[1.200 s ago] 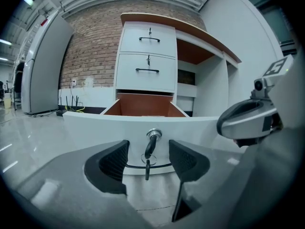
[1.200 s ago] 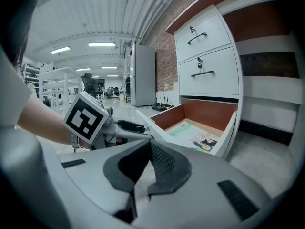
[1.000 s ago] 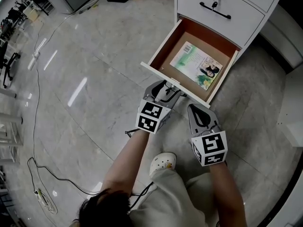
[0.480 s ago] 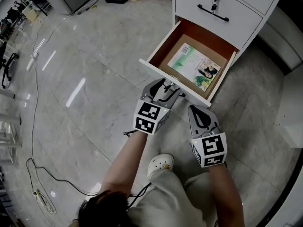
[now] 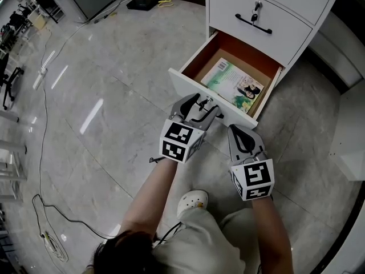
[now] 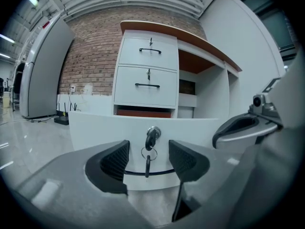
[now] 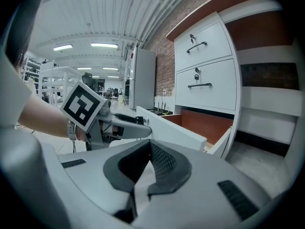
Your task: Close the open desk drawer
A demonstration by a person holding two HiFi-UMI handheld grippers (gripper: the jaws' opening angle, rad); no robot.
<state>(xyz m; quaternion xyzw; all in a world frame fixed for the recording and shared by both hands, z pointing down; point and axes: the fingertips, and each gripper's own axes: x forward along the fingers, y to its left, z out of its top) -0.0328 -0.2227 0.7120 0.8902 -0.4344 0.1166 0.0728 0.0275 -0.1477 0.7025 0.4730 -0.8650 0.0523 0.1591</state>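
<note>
Green booklet (image 5: pixel 234 84) lying flat; white clog (image 5: pixel 193 200) on glossy grey floor (image 5: pixel 114 96).

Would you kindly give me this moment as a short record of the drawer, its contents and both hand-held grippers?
drawer: lowest one, open, key in its lock
contents: one booklet lying flat
left hand-held gripper: jaws apart, either side of the drawer handle
right hand-held gripper: jaws together, nothing between them, near the drawer

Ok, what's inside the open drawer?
One green-covered booklet lies flat on the drawer floor. Anything under it is covered.
</note>
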